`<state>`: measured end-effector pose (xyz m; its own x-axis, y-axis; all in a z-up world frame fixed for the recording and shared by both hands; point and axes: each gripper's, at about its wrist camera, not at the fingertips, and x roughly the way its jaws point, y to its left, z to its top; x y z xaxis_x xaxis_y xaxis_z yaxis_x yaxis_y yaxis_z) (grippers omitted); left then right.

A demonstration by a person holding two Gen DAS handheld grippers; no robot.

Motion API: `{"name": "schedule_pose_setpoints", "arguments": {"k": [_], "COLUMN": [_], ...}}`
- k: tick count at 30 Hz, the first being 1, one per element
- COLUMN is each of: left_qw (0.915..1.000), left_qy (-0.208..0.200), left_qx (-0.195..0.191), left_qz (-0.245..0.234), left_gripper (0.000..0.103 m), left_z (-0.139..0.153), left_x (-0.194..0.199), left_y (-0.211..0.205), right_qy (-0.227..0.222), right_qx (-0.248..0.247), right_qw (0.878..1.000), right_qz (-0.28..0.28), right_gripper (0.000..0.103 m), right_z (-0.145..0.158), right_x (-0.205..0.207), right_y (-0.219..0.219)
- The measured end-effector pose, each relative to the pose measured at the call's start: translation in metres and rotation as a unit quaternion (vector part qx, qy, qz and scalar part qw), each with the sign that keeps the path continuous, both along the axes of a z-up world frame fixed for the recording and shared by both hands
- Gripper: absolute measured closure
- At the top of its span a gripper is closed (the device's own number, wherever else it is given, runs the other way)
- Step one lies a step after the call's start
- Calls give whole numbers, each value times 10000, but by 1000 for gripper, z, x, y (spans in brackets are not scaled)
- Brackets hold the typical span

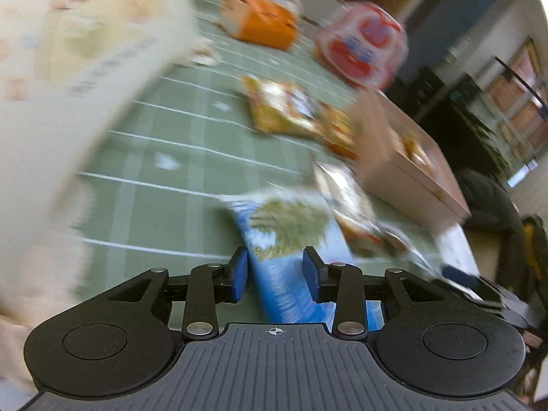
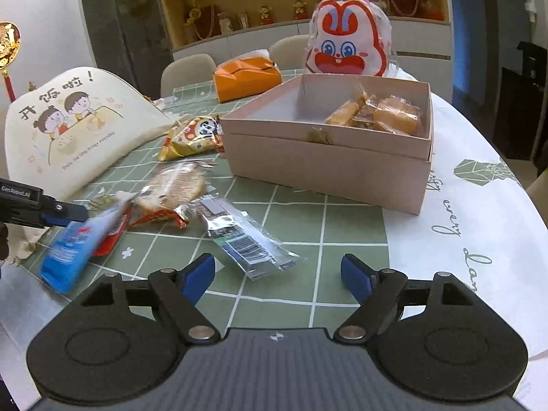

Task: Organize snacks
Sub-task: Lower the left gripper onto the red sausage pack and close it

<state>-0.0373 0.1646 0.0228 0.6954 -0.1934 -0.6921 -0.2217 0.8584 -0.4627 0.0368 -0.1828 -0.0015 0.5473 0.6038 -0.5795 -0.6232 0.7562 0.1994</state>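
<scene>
- Left gripper (image 1: 275, 275): fingers part open, astride the blue packet (image 1: 291, 239). Left view is blurred; a gap shows on each side of the packet, so the pads do not look pressed on it.
- From the right view, the blue packet (image 2: 73, 243) sits tilted at the bench's (image 2: 342, 226) near left edge, with a left finger (image 2: 65, 213) at its top end.
- Right gripper (image 2: 277, 272): fingers wide apart, nothing between them, above green check cloth.
- Clear wrapper (image 2: 246, 239) lies just ahead of the right gripper.
- Round cracker pack (image 2: 176, 186) lies beside the blue packet.
- Pink box (image 2: 328, 157) open, wrapped pastries (image 2: 383, 114) in its right end.
- Yellow snack bag (image 2: 193, 135) just left of the box.
- Rabbit bag (image 2: 346, 46) and orange pack (image 2: 245, 77) behind.
</scene>
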Motion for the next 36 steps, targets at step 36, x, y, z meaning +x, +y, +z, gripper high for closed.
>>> {"name": "schedule_pose_setpoints", "arguments": {"k": [36], "left_qw": [9928], "left_qy": [-99], "left_qx": [1102], "left_qz": [-453], "left_gripper": [64], "left_z": [-2], "left_x": [18], "left_y": [-54], "right_qy": [-715], "right_qx": [-217], "right_qw": [9972], "right_qz": [61], "right_gripper": [19], "right_z": [5], "right_x": [-34], "right_y": [5]}}
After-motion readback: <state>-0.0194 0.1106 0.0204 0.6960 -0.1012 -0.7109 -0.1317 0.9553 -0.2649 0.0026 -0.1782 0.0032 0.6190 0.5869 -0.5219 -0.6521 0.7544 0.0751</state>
